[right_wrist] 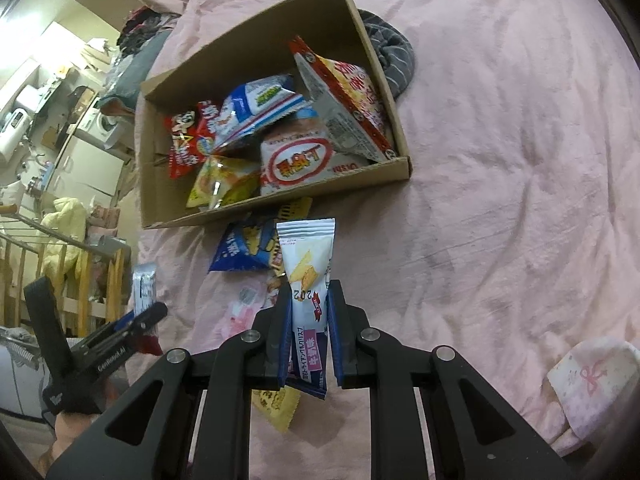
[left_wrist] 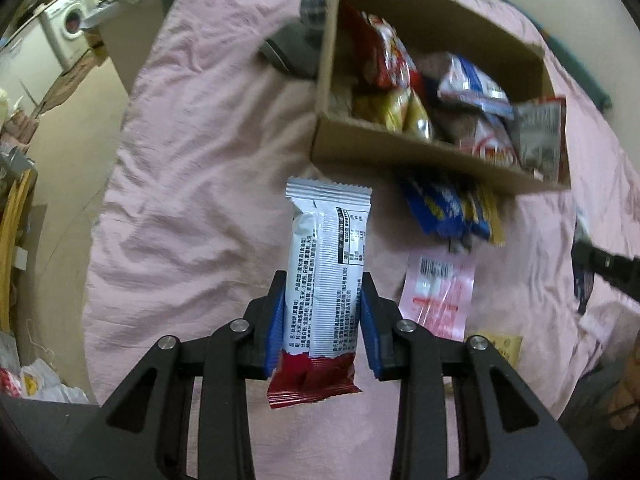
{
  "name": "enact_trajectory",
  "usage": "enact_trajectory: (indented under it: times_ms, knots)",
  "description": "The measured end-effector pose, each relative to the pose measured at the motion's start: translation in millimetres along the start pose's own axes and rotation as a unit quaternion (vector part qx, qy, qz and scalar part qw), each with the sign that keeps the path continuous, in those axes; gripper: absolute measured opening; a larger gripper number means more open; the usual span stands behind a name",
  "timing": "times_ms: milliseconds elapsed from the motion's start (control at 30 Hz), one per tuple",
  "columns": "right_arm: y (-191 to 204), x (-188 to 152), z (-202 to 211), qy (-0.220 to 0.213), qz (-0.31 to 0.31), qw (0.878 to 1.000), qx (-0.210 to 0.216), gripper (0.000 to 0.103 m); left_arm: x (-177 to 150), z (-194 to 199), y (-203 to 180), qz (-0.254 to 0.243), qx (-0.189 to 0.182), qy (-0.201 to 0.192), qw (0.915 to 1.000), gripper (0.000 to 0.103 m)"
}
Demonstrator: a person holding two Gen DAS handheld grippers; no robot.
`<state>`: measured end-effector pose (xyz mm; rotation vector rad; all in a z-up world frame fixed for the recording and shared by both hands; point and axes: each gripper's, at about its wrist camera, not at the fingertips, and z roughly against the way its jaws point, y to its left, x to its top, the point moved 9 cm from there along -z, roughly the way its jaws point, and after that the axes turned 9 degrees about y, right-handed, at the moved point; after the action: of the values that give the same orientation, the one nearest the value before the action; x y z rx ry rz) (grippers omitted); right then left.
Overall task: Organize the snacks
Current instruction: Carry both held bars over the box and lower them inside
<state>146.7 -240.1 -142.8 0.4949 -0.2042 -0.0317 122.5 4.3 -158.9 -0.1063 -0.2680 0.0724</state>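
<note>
Over the rumpled pink bedsheet (left_wrist: pixel 180 180), left gripper (left_wrist: pixel 323 300) clamps a crinkly silver-and-red foil snack bar (left_wrist: pixel 324 280); right gripper (right_wrist: pixel 309 320) pinches a slim white glossy sachet (right_wrist: pixel 306 280) near the open cardboard box (right_wrist: pixel 192 216).

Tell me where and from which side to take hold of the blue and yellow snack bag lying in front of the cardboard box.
Grip the blue and yellow snack bag at its near pointed corner, coming from above on the side away from the cardboard box. Its far edge seems tucked against the box wall, while the near corner lies free on the pink sheet. Both tools already hold bars, so one must unload first.
</note>
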Motion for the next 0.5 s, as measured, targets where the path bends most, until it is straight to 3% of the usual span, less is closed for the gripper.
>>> enact_trajectory:
  times_ms: [233,500]
  knots:
    - [16.6,13.6,21.5,-0.043,0.022,0.998,0.033,0.017,16.8,38.3,0.0,0.014,-0.004,-0.059,0.9981,0.029]
    - [30.4,60.3,53.0,-0.140,0.026,0.988,0.054,0.017,74.5,75.6,-24.7,-0.026,-0.001,-0.129,0.9913,0.029]
